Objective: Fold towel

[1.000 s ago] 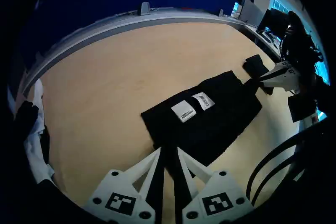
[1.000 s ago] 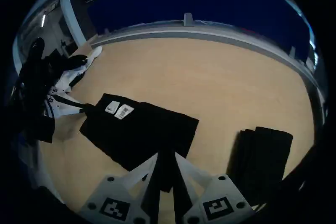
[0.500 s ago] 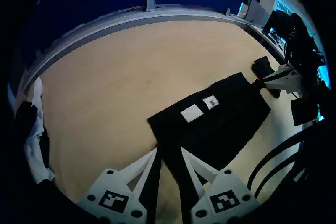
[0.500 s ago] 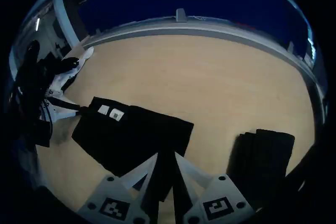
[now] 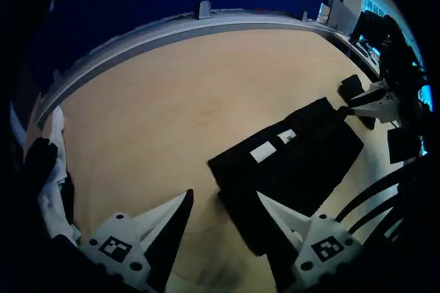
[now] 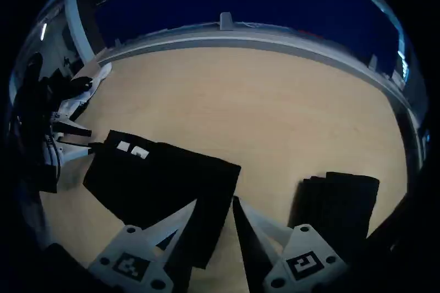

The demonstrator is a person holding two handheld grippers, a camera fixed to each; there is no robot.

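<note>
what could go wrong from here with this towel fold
1. The left gripper and right gripper are both open, with an edge of the black towel between their fingers. Pulling back carelessly might snag it and spoil the fold.
2. The folded stack lies close beside the right gripper, so a sideways move might knock it.

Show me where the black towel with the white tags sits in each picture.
Left gripper view: the black towel lies right of centre, in the lower half.
Right gripper view: the black towel lies lower left.
Shared landmark: the white cloth heap, far left in the left gripper view and upper left in the right gripper view.
</note>
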